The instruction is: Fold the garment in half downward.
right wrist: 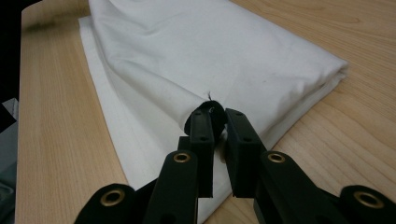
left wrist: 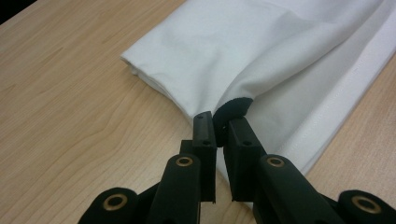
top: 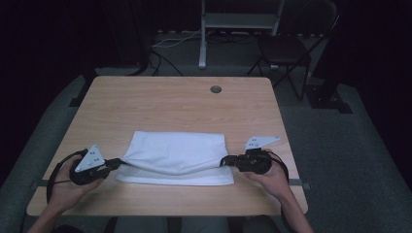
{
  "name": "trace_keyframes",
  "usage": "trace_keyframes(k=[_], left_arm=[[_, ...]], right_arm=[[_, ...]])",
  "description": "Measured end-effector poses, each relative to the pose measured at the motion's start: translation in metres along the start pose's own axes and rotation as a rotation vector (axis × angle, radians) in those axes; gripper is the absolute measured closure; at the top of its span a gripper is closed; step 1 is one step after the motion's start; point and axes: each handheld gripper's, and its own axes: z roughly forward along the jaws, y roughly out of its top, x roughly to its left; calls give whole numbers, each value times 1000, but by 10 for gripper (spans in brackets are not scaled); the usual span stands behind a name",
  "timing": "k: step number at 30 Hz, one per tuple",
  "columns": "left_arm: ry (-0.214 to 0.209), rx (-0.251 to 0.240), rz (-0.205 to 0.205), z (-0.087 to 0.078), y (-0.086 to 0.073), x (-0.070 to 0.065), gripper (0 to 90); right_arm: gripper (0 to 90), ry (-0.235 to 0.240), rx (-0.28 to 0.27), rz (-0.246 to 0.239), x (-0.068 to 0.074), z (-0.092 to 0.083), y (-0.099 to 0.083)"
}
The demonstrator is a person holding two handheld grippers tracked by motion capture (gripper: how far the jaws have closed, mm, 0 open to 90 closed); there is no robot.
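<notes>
White folded cloth (top: 177, 156) lies flat on the wooden worktop (top: 170, 104), stretched between the two tongs. Left tongs (top: 118, 162) are clamped on its near left corner, right tongs (top: 224, 161) on its near right corner; top layer lifts slightly at both. Likely light, limp and sag-prone, not fragile. Corners or hemmed edge are the sensible grip points; pinching one layer would unfold it.

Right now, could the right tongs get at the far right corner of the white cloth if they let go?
Probably yes. The right tongs are shut on the white cloth's near layer at its right side, and the far right corner lies just beyond them on bare table with nothing between.
</notes>
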Motion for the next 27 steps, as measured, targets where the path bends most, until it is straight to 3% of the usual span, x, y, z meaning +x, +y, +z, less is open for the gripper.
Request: trace_keyframes(k=[20, 27], left_arm=[[-8, 0, 8, -4, -3, -6, 835], [-21, 1, 3, -4, -7, -9, 833]], right_arm=[[825, 6, 6, -30, 8, -4, -4], [824, 25, 40, -42, 9, -4, -11]])
